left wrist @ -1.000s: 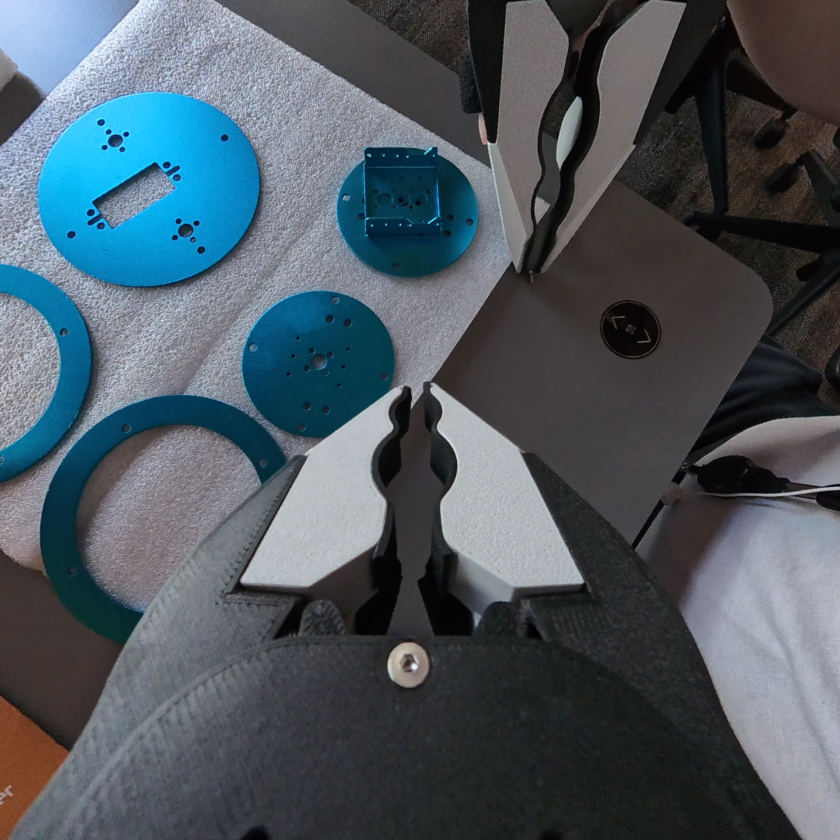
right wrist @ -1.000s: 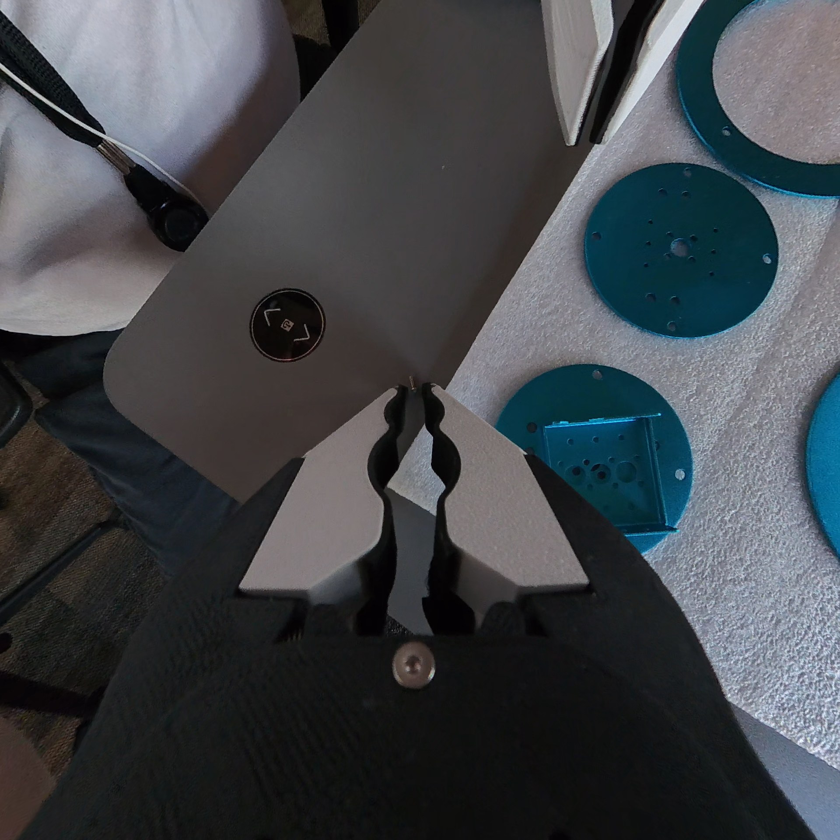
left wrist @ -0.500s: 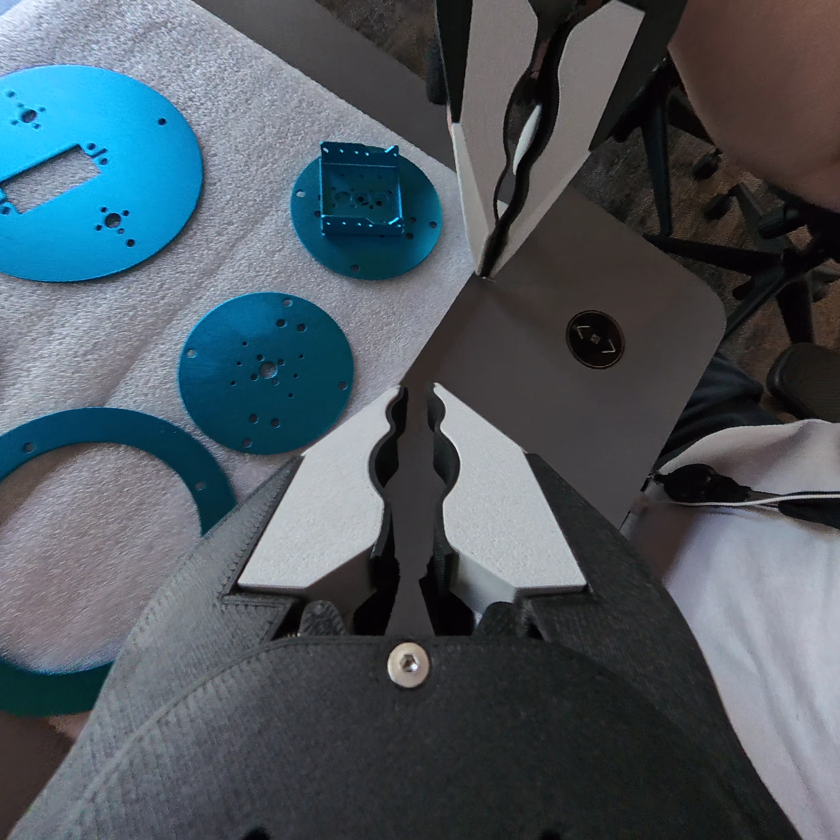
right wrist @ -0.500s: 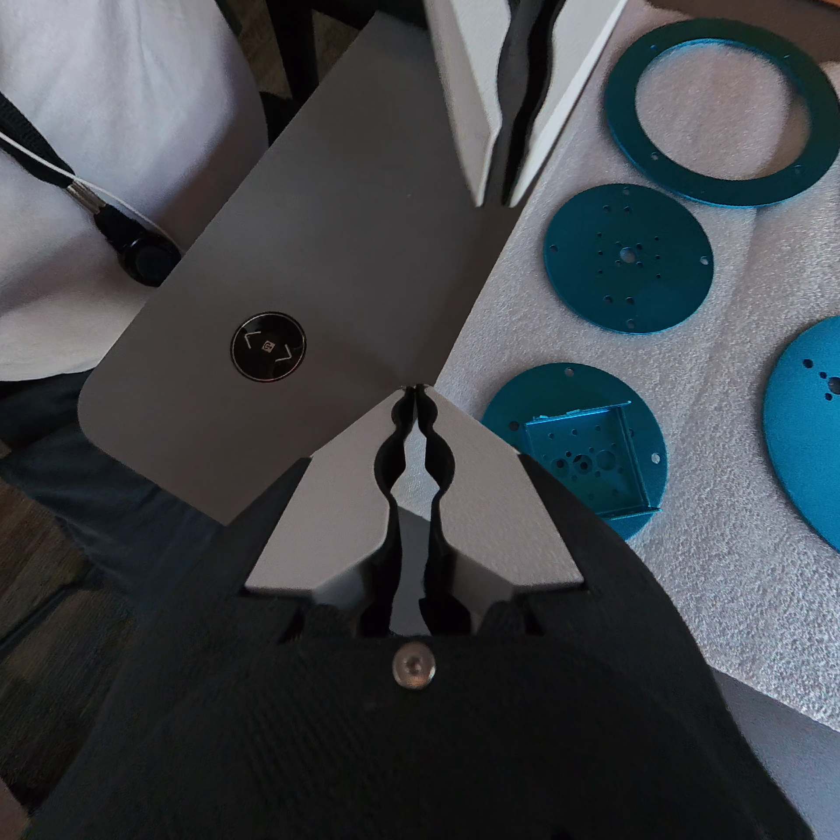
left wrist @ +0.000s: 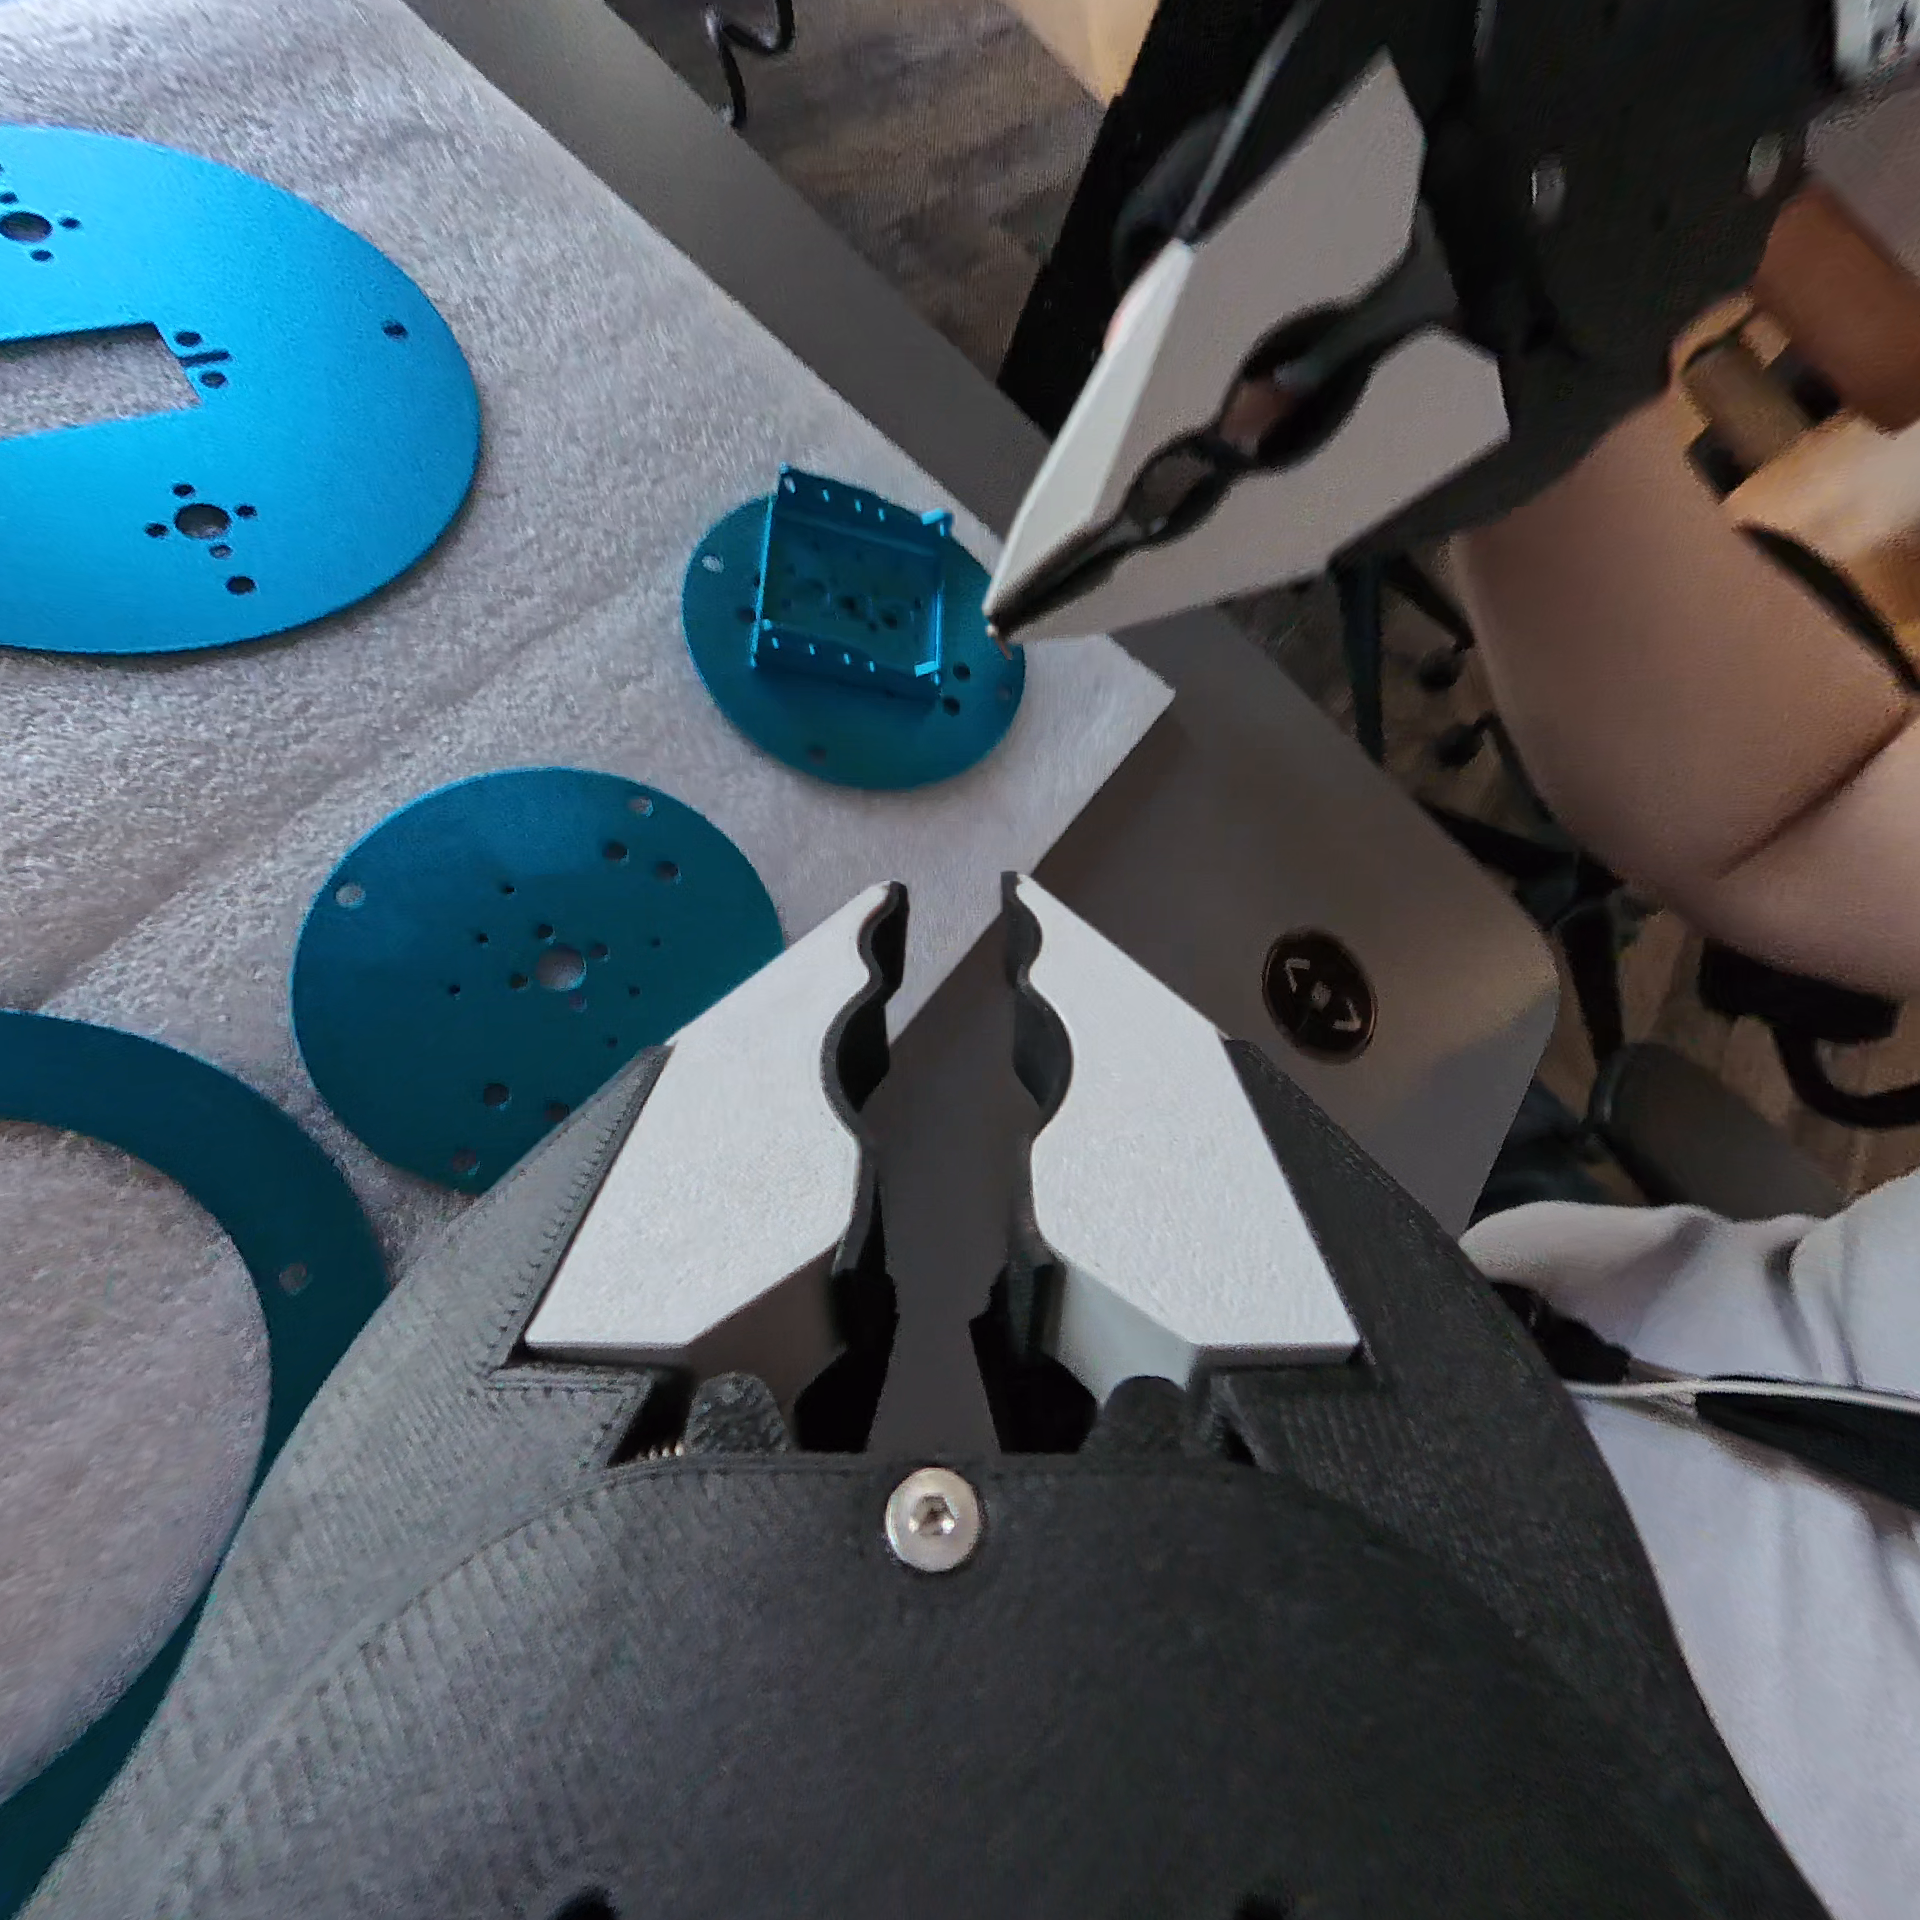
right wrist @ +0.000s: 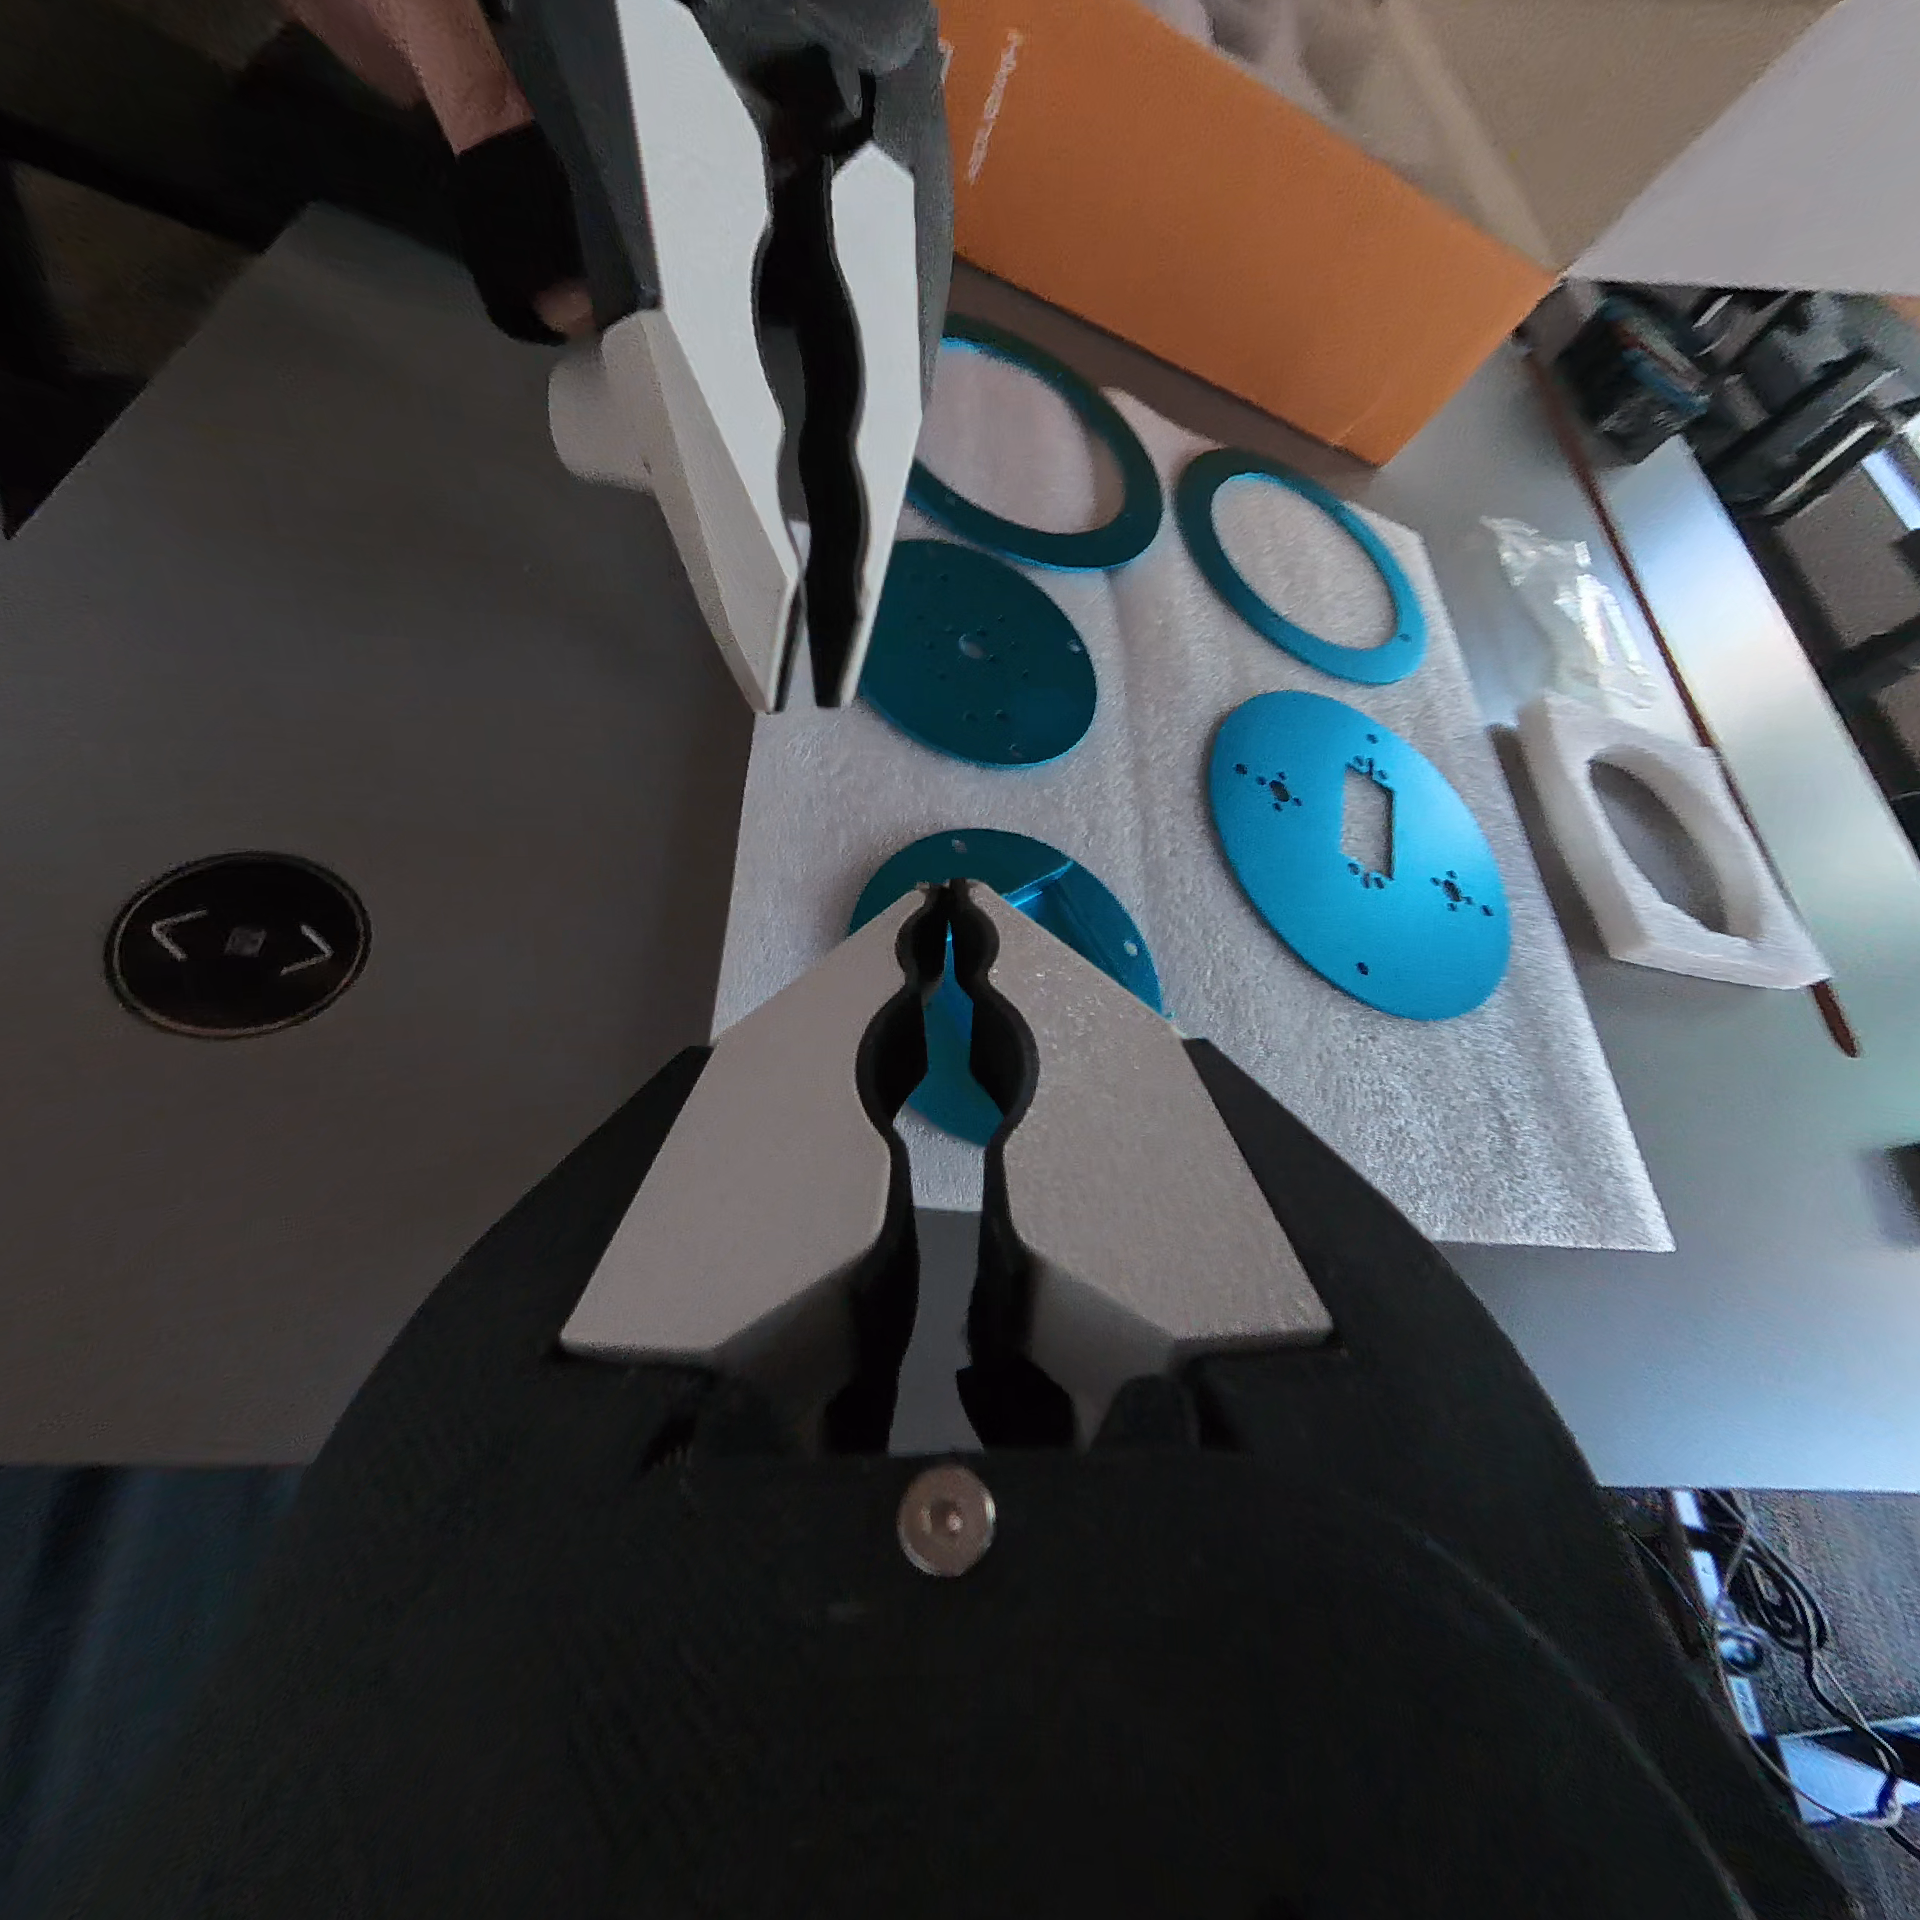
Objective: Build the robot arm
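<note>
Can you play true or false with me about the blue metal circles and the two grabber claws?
1. The right gripper pinches a tiny screw at its tips. True.
2. The left gripper is shut tight. False: its fingers stand apart, with nothing between them.
3. A square blue bracket sits on one small blue disc. True.
4. The blue parts lie on a red cloth. False: they lie on a white foam sheet.
5. Two blue rings lie on the foam. True.
</note>
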